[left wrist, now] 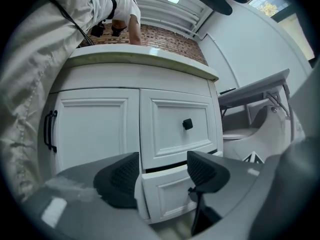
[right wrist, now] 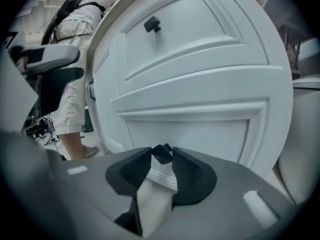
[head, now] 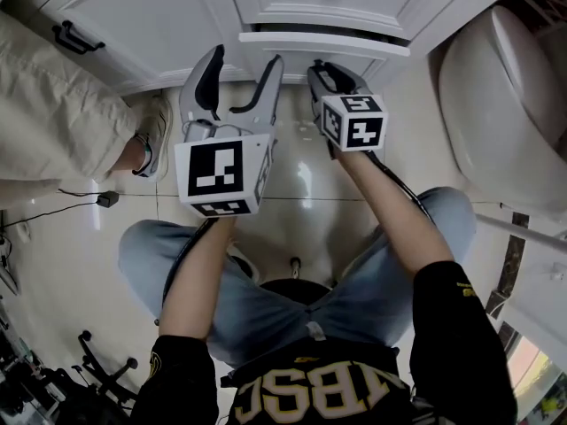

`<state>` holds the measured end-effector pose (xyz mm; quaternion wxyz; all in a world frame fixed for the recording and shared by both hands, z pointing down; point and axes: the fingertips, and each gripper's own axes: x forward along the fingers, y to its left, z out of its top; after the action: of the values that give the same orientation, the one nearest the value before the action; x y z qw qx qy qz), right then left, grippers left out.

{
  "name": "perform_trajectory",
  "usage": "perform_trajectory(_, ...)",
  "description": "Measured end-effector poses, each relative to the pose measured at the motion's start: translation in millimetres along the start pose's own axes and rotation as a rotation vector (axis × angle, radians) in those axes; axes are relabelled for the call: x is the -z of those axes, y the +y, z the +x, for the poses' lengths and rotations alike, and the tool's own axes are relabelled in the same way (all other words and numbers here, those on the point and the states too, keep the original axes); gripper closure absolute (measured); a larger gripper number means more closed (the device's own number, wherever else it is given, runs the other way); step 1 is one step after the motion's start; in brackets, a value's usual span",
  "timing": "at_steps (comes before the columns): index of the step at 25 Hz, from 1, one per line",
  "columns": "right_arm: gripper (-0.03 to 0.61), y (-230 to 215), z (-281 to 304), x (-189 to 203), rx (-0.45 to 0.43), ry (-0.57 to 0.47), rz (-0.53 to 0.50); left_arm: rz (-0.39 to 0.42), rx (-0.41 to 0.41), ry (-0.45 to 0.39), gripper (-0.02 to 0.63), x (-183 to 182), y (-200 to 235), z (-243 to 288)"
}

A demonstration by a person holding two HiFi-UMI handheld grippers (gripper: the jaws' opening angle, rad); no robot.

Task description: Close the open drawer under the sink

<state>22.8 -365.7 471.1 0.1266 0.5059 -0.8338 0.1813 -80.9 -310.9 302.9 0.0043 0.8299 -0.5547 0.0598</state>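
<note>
The white vanity's lower drawer stands out a little from the cabinet front, a dark gap showing above it. My right gripper is against that drawer's front, shut on its small black knob, which sits between the pads. My left gripper hangs open just left of it, short of the cabinet, with nothing between its fingers. The upper drawer with its black knob is closed.
A cabinet door with a black bar handle is left of the drawers. A toilet stands at the right. A person in beige trousers stands close at the left by the counter. My knees are over the shiny tiled floor.
</note>
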Motion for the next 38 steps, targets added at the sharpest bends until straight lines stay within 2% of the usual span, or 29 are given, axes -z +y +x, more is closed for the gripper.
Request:
perform_trajectory(5,0.447,-13,22,-14,-0.009,-0.01,-0.021,-0.077,-0.007,0.013,0.313,6,18,-4)
perform_trajectory(11,0.443,-12,24,-13,-0.059,0.058,-0.027,-0.044,-0.005,0.015,0.313,5,23,-16)
perform_trajectory(14,0.442,-10,22,-14,-0.071,0.045,0.023,-0.006,0.004,0.008,0.313,0,15,-21)
perform_trajectory(17,0.356,-3,10,-17,-0.068,0.021,0.124,0.007,0.01,0.004,0.313,-5,6,-29)
perform_trajectory(18,0.345,1,4,-20,-0.068,0.009,0.133,0.008,0.012,0.001,0.313,-7,4,-33)
perform_trajectory(24,0.345,34,-54,-59,-0.066,-0.115,0.046,0.008,0.039,-0.029,0.313,-18,-10,-57)
perform_trajectory(35,0.345,40,-214,-77,0.097,-0.29,-0.015,0.047,0.124,-0.099,0.313,-39,-65,-108)
perform_trajectory(38,0.345,46,-256,-82,0.15,-0.353,-0.044,0.021,0.135,-0.119,0.313,-47,-71,-120)
